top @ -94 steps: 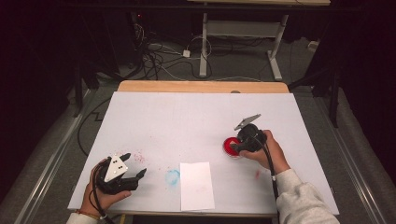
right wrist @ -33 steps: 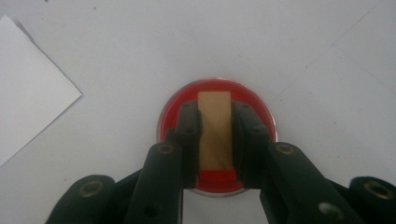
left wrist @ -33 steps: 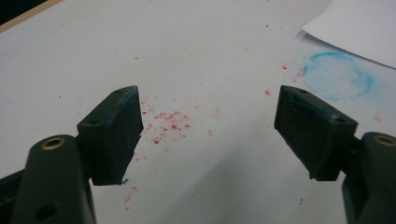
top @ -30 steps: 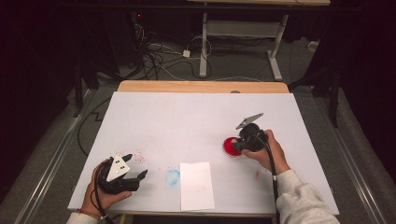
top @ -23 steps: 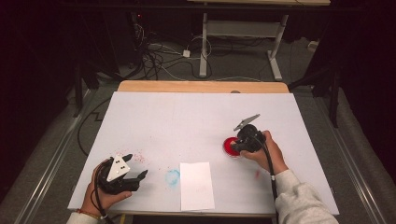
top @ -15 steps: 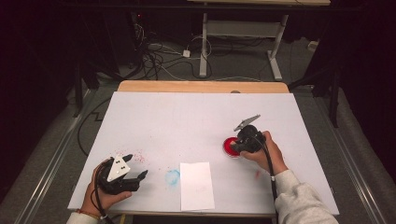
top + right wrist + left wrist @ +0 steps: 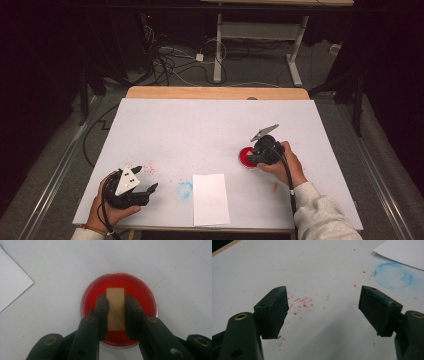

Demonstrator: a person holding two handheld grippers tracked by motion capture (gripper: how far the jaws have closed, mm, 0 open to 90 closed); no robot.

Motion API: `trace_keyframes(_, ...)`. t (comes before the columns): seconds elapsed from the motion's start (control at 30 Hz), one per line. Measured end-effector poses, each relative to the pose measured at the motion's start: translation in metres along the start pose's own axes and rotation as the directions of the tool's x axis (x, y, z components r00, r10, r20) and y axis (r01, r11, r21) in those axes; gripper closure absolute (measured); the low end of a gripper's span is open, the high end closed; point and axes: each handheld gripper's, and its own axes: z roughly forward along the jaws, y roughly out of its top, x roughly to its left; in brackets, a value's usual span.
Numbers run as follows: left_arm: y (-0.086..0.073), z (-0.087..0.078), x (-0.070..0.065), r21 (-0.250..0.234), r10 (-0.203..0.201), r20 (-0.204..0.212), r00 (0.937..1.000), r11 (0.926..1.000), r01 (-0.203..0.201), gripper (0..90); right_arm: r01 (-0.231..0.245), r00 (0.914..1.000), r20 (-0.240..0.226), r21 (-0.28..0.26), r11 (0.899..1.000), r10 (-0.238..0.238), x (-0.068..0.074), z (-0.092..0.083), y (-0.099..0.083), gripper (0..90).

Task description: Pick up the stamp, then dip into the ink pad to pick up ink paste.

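In the high view, the white-covered bench [image 7: 215,130] carries a sheet of white paper [image 7: 210,199] at about 6 o'clock near the front edge. A faint blue ring stain [image 7: 184,189] lies just beside the paper at its 9 o'clock. The left hand-held gripper [image 7: 145,191] sits at about 8 o'clock on the bench, held in the person's left hand [image 7: 111,210]. The right hand-held gripper [image 7: 252,158] is at about 4 o'clock, over a round red dish [image 7: 245,156].

In the left gripper view, the jaws of the left hand-held gripper [image 7: 323,307] stand spread wide, with nothing between them. Red specks [image 7: 300,305] dot the bench surface between the jaws, and the blue ring stain [image 7: 393,279] lies at 2 o'clock, touching the paper's corner [image 7: 404,251].

In the right gripper view, the right hand-held gripper [image 7: 115,311] pinches a small tan wooden block [image 7: 115,308], which stands over the middle of the red dish [image 7: 140,290]. A paper corner [image 7: 11,287] shows at 9 o'clock, well apart from the dish.
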Motion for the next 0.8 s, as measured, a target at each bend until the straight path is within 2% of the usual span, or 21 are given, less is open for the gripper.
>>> trace_keyframes(0.53, -0.0014, 0.0005, 0.0002, 0.002, -0.011, 0.011, 0.9999, 0.9999, 0.011, 23.4, 0.003, 1.0000, 0.004, 0.011, 1.000, -0.003, 0.0009, 0.0001, 0.0009, 75.8)
trace_keyframes(0.73, -0.0026, 0.0004, 0.0000, 0.007, -0.014, 0.013, 0.9998, 0.9999, 0.014, 23.4, 0.007, 1.0000, 0.004, -0.005, 1.000, -0.007, -0.0001, -0.0017, 0.0010, 75.6)
trace_keyframes(0.77, -0.0023, 0.0003, 0.0004, 0.006, -0.014, 0.015, 0.9998, 0.9999, 0.014, 23.4, 0.002, 1.0000, 0.005, -0.036, 0.999, -0.002, 0.0018, -0.0059, 0.0017, 75.6)
trace_keyframes(0.8, -0.0018, 0.0004, 0.0006, 0.005, -0.015, 0.015, 0.9998, 0.9999, 0.015, 23.4, 0.002, 1.0000, 0.005, -0.036, 0.999, -0.002, 0.0018, -0.0059, 0.0017, 75.6)
